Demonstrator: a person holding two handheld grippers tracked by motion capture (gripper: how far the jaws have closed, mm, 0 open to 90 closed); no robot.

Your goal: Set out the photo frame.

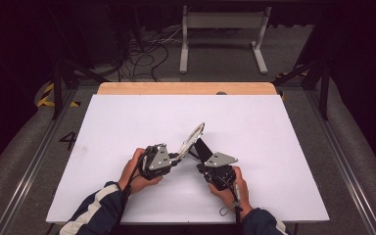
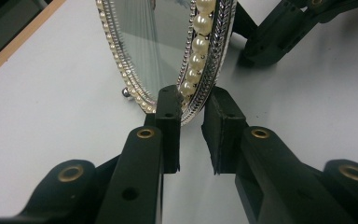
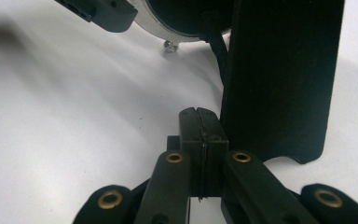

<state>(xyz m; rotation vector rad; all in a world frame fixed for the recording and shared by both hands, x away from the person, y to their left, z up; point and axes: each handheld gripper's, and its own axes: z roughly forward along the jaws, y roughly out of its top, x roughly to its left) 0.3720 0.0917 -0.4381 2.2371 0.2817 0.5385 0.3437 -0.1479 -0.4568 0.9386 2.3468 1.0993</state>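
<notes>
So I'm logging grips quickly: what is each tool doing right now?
Left tool: shut on the rim of the oval mirror.
Right tool: shut, nothing visibly between its pads, beside the mirror's black back stand.

Both hands sit low near the desk's [image 1: 127, 112] front edge. The left gripper [image 2: 191, 100] has its jaws a little apart; the right gripper [image 3: 199, 116] has its jaws pressed together.

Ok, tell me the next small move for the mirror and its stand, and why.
Probably keep the left gripper clamped on the mirror rim and nudge the black stand flap further out with the shut right gripper. The mirror leans tilted on the white table, its pearl-edged frame pinched between the left pads, and the right gripper sits beside the flap without holding it, so the prop looks unfinished.
</notes>
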